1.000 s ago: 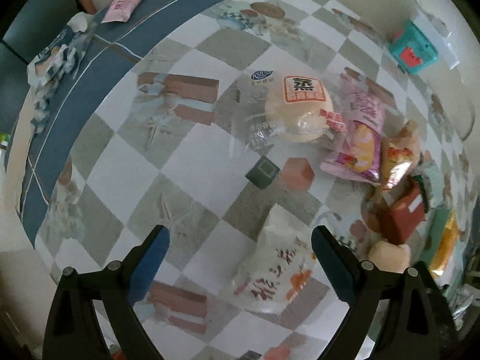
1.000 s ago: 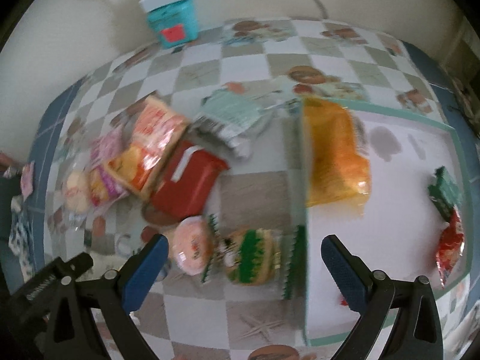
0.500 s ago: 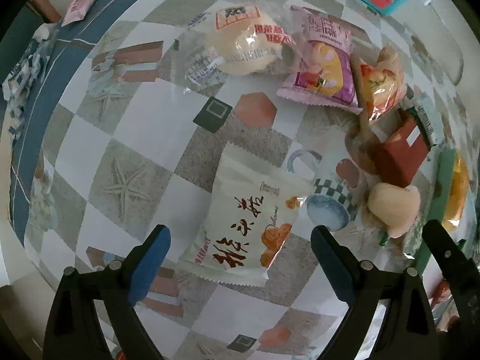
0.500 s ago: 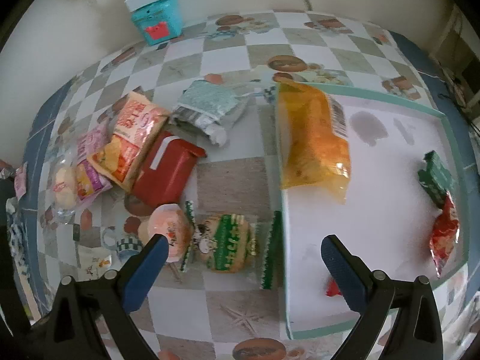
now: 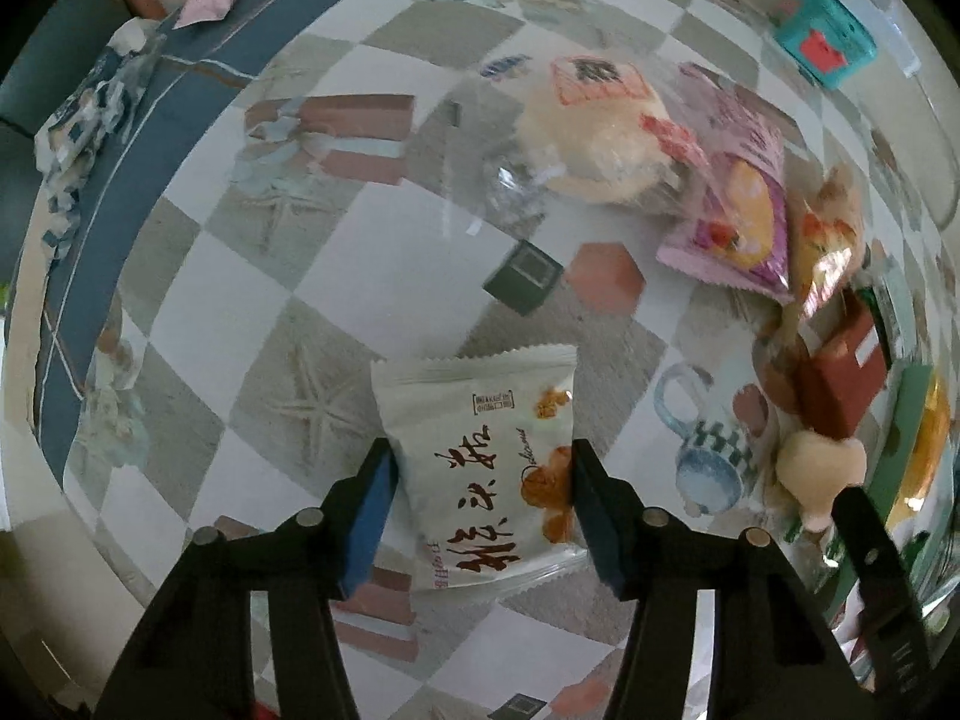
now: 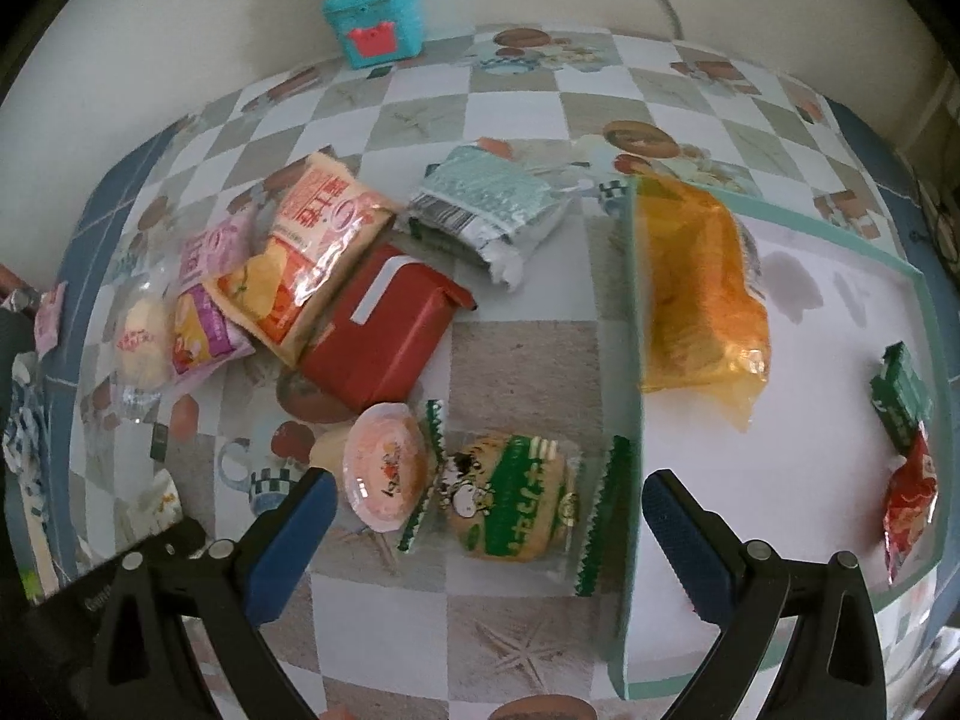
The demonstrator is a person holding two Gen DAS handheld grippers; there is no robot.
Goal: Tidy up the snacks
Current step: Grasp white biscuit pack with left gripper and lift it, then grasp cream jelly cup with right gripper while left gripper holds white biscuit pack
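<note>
The left tool [image 5: 480, 480] has its two blue pads pressed against the sides of a white snack packet [image 5: 480, 456] printed with dark brush characters and an orange picture; the packet lies flat on the checkered table [image 5: 210, 276], its serrated top edge pointing away from the camera. Beyond it sit a clear-wrapped round bun [image 5: 600, 138] with a red-and-white label, then a pink-purple pouch [image 5: 738, 216] overlapping the bun's wrapper, and an orange chip bag [image 5: 828, 240] just beside that. To the right, a red box [image 5: 840, 378] and a peach jelly cup [image 5: 822, 468] lie near the table's edge of view.

The right tool [image 6: 480, 522] hangs wide apart, holding nothing, above a green-and-white wrapped cookie [image 6: 516, 504] that lies between its fingers in the view; whether the pads touch the wrapper cannot be told. The jelly cup [image 6: 384, 474] touches the cookie's left end. Just right of the cookie is the teal rim of a white tray [image 6: 780, 480], carrying a yellow bag [image 6: 696, 300] that leans over its near-left edge, plus a green packet [image 6: 900, 402] and a red packet [image 6: 909, 492] at its far right side. Outward lie the red box [image 6: 378, 330], chip bag [image 6: 312, 252], a pale green foil pack [image 6: 486, 210] and a teal container [image 6: 375, 18] against the wall.
</note>
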